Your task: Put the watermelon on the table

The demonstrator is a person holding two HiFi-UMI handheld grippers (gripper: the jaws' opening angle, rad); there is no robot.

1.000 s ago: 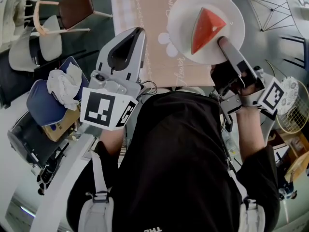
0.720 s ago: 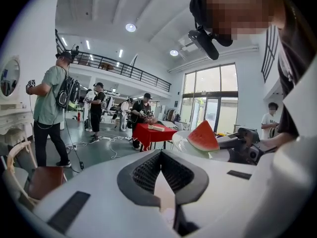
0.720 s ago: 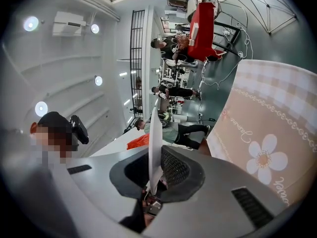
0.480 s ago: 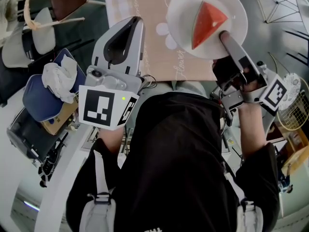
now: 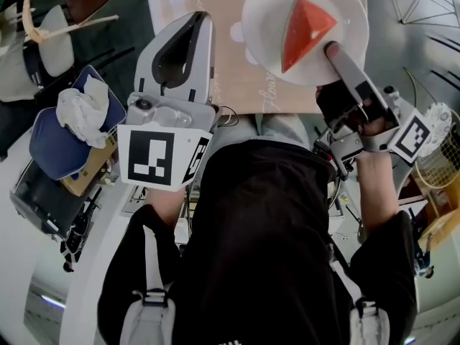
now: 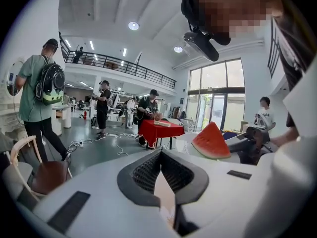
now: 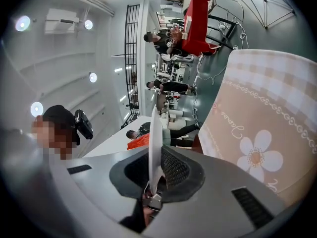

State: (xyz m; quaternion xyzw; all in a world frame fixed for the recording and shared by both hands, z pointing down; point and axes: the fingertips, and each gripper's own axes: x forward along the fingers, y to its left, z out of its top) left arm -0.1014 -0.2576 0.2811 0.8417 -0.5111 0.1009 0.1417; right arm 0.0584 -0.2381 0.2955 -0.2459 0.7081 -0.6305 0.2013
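Note:
A red watermelon wedge [image 5: 302, 31] lies on a white plate [image 5: 262, 24], held over the table [image 5: 215, 56] with its beige flowered cloth. My right gripper [image 5: 332, 49] is shut on the plate's near rim. In the right gripper view the plate [image 7: 154, 128] stands edge-on, pinched between the jaws of that gripper [image 7: 155, 150]. My left gripper [image 5: 203, 20] hovers over the table's left part, beside the plate, with its tips together and nothing in them. The left gripper view shows that gripper [image 6: 159, 152] shut, with the wedge [image 6: 210, 143] off to the right.
Chairs [image 5: 43, 27] stand at the upper left. A blue cushion with a white cloth [image 5: 65, 128] lies on the left and a wire basket [image 5: 442, 157] on the right. In the background several people stand around a red table [image 6: 158, 130].
Both grippers have sunk a little toward the table, the plate and wedge travelling with the right one. Both jaws stay as they were.

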